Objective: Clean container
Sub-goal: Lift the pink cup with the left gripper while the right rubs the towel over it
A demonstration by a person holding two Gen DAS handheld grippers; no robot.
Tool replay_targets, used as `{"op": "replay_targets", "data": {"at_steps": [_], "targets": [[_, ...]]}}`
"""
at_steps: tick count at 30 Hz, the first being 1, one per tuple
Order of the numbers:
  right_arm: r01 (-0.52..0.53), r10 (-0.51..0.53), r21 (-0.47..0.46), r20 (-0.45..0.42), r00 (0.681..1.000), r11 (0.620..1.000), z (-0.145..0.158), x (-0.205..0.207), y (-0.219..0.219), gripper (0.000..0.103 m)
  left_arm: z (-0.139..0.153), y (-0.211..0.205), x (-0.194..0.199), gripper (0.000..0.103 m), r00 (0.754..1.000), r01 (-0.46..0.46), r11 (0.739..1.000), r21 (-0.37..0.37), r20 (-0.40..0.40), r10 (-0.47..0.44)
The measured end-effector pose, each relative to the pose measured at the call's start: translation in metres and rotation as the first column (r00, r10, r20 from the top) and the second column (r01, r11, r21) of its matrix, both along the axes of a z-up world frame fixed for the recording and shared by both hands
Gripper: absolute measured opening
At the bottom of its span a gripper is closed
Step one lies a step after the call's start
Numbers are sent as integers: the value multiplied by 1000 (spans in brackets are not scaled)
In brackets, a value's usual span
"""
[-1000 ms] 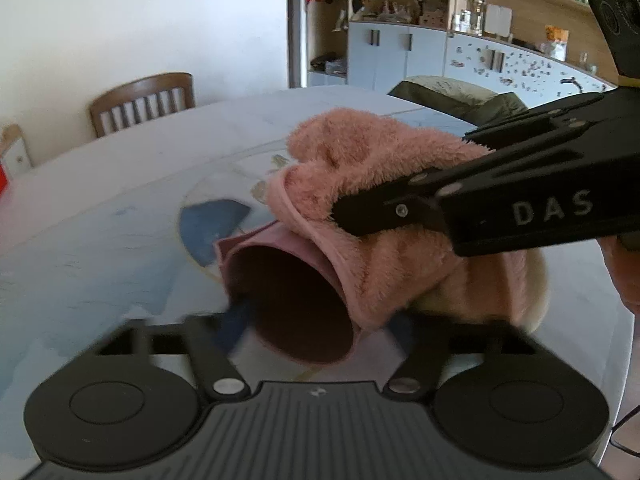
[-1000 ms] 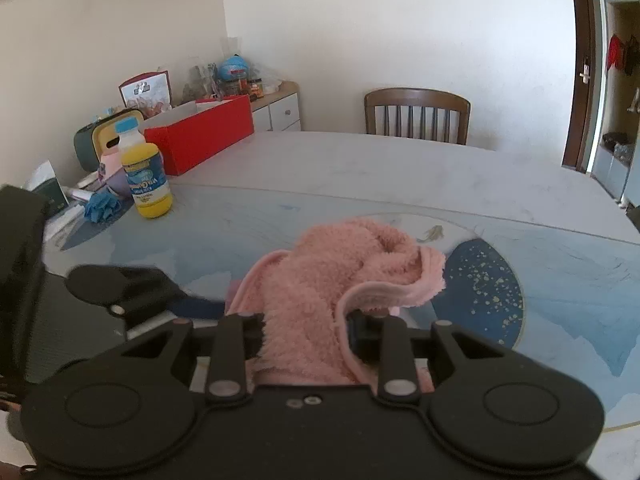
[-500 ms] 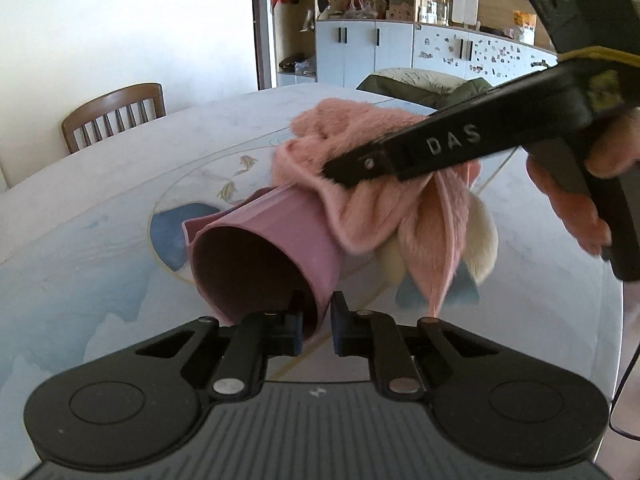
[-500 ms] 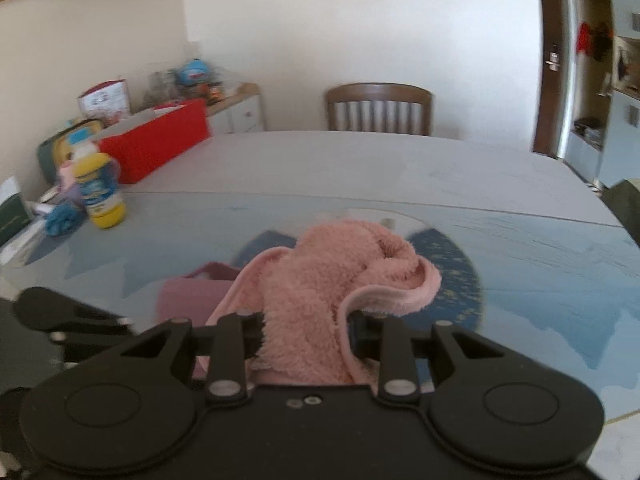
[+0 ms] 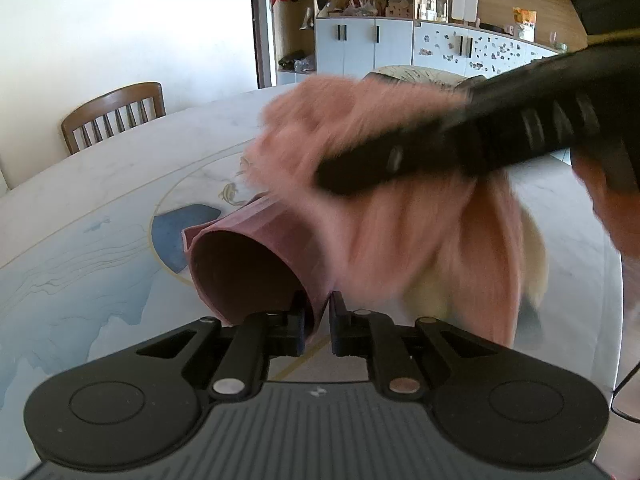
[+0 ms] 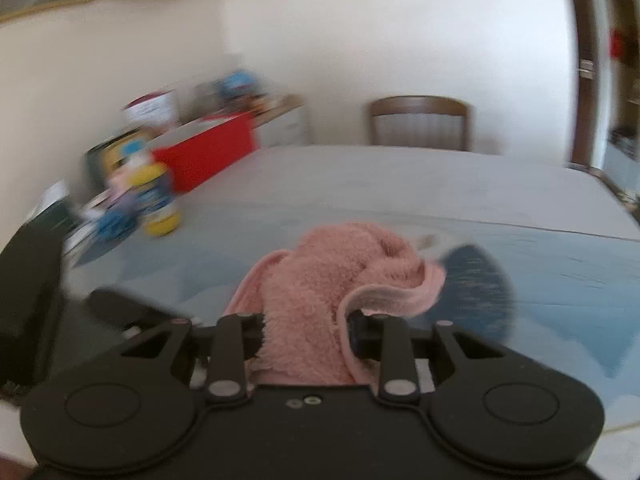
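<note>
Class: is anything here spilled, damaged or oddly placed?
Nothing stands out. The pink container is held tipped on its side by the left gripper, pinched at its rim, deliberately, while the right gripper holds the pink cloth.

Cloth [image 5: 400, 220] blurred; hides container's [image 5: 256, 264] far end.

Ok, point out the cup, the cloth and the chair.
cup [image 5: 276, 236]: left wrist view, outer side wall.
cloth [image 6: 320, 292]: right wrist view, fluffy middle above the fingers.
chair [image 5: 114, 114]: left wrist view, slatted backrest.
</note>
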State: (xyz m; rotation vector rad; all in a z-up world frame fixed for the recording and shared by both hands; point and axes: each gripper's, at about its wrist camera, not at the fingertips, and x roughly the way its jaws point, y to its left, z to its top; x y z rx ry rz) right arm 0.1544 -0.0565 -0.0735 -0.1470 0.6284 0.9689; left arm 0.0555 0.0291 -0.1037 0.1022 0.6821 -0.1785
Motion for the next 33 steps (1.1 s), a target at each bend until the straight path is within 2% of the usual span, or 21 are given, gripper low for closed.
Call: {"op": "replay_targets", "data": {"at_steps": [3,8,14,19,24,28,31,33], "targets": [[-42,44,-45,43,998,998,-8,-7,15,30,1,-2,-2,10,1000,8,1000,19,6,-8],[-10,12,-40,57,998,999,-10,14,13,31,3,-1,-2,9,1000,9,999,31,7,-9],[59,-59,-21,-3,998,998,-18,49,5,31,2,-4,-3,9,999,44,996,71,14,-45],[53,-52,-37,15,999,998,-19,48,1,31,-5,-11,-2,9,995,76,978,195,47,-87],[69,-68,-43,24,997,997,-19,48,3,31,-8,-14,-2,9,991,99,965,244,65,-118],[85,-83,-36,57,995,996,-14,42,1,30,1,-11,-2,9,992,96,977,191,58,-109],[-11,10,21,84,996,1000,-2,24,-7,30,15,-5,-2,8,995,87,990,115,46,-93],[-86,84,13,117,990,996,4,7,-7,30,26,-2,-3,7,996,83,995,62,36,-85]]}}
